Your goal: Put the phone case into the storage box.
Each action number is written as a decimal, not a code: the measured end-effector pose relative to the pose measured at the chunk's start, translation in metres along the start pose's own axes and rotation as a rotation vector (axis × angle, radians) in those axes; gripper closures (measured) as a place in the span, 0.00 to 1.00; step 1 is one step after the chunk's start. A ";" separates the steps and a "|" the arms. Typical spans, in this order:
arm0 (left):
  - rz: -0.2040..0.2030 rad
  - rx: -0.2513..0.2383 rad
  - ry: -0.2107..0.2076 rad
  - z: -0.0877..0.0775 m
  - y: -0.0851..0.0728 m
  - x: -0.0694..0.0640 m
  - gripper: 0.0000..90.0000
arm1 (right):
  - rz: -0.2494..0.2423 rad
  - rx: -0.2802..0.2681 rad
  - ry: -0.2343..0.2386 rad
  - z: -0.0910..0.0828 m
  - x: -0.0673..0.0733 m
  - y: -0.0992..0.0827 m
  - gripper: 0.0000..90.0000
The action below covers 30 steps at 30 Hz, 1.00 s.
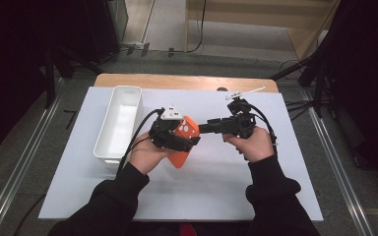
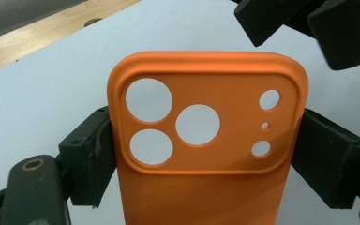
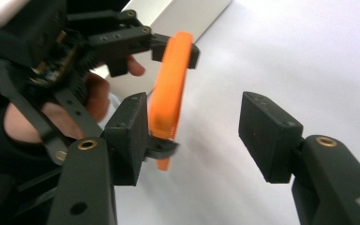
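At the frame's centre above the desk [image 1: 275, 196], the left gripper [image 1: 177, 140] is clamping the orange phone case [image 2: 206, 140] while the right gripper [image 3: 194, 136], jaws released, is standing beside its edge, likely regrasping next.

White sheet [image 1: 236, 187] covers a wooden table [image 1: 187, 81]; grey floor [image 1: 24, 162] around, metal rails [image 1: 27, 152] alongside, dark surroundings.

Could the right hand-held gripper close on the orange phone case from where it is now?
Probably yes. The right hand-held gripper is open, right beside the case, nothing between. The left hand-held gripper clamps the case's sides, leaving its top end free; a small shift would centre it.
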<state>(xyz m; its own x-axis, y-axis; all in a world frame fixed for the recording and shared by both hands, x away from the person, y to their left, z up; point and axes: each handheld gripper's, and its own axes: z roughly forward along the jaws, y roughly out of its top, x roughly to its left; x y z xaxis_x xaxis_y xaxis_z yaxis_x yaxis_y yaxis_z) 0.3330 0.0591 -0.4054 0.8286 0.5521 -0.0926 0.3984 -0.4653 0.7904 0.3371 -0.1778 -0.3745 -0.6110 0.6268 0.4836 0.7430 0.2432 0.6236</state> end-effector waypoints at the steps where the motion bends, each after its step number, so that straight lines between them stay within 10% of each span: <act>1: -0.001 0.002 -0.005 -0.002 0.001 0.001 0.18 | -0.005 -0.002 -0.002 -0.001 0.000 0.000 0.46; 23: -0.040 0.017 -0.090 -0.020 0.007 0.015 0.18 | -0.212 -0.029 -0.111 0.006 -0.003 -0.023 0.33; 30: -0.036 0.030 -0.100 -0.020 0.007 0.017 0.18 | -0.241 -0.065 -0.064 0.001 -0.004 -0.035 0.29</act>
<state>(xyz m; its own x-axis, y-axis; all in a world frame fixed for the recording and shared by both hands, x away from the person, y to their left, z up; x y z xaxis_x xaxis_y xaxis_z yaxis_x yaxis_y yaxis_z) 0.3419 0.0791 -0.3897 0.8481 0.4976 -0.1819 0.4391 -0.4680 0.7669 0.3134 -0.1881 -0.3985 -0.7482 0.6028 0.2774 0.5575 0.3443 0.7555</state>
